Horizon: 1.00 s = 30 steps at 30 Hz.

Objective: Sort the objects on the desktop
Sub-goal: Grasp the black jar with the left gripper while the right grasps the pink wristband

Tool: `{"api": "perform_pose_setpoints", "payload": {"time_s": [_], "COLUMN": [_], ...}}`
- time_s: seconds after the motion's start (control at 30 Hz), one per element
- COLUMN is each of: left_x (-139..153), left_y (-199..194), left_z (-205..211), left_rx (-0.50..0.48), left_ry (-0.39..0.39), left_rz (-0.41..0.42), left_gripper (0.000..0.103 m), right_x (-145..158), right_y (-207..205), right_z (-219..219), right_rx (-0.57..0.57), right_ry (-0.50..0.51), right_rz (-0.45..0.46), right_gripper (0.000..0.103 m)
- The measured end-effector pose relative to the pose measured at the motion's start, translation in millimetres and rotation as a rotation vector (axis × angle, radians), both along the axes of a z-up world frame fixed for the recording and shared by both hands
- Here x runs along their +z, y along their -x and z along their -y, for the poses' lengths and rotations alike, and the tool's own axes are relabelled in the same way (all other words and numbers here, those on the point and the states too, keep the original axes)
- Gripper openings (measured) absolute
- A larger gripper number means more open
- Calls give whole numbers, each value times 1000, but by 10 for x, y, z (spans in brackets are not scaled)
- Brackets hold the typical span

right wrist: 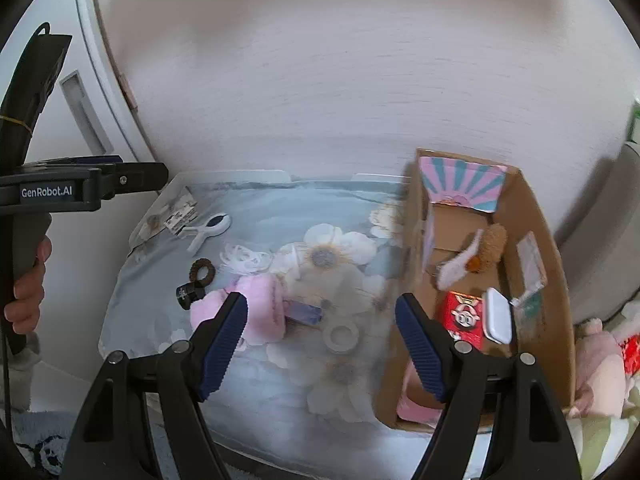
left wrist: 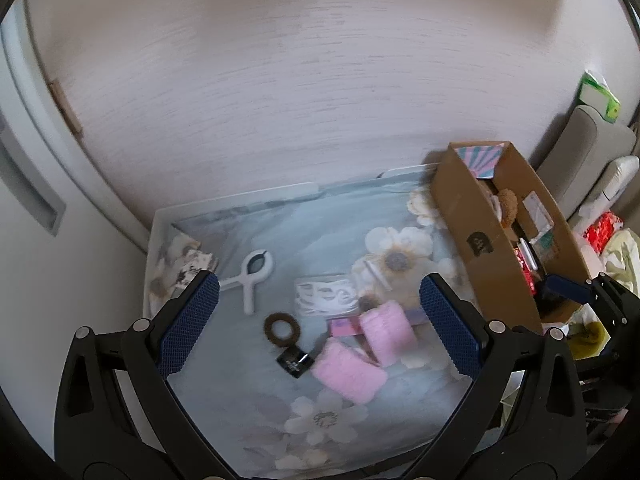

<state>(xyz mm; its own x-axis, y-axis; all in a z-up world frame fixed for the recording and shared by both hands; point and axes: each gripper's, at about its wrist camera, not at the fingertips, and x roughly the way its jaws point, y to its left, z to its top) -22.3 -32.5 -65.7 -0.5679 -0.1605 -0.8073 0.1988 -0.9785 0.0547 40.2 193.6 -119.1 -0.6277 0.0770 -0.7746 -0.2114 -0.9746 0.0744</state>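
Both grippers hang spread wide and empty, the left gripper [left wrist: 320,316] above the pink fuzzy pieces [left wrist: 368,350] and the white clip [left wrist: 253,276], whose long axis runs toward the wall, the right gripper [right wrist: 322,334] beside the cardboard box [right wrist: 532,280].

Matt cardboard box [right wrist: 532,216], fluffy pink cloth [left wrist: 362,354]

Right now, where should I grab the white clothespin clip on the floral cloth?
Judging by its pose, grip the white clip from above across its narrow waist, where the round jaw end meets the two splayed handles. It lies flat, apart from the brown hair ring. Left gripper is open and nearer.
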Motion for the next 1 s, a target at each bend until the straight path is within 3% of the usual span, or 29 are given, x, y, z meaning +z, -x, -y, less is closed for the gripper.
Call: {"api": "perform_pose_setpoints", "payload": {"time_s": [0.57, 1.0], "left_x": [-235, -1104], "left_y": [-160, -410], "left_z": [440, 832], "left_rx": [112, 186], "left_ry": [-5, -108], "left_rz": [52, 208], "left_gripper": [101, 100], "right_x": [-233, -658], "right_y": [338, 629], "right_z": [117, 241], "right_rx": [75, 90], "right_ry": [33, 77], "right_rz": [59, 194], "right_gripper": [73, 73]}}
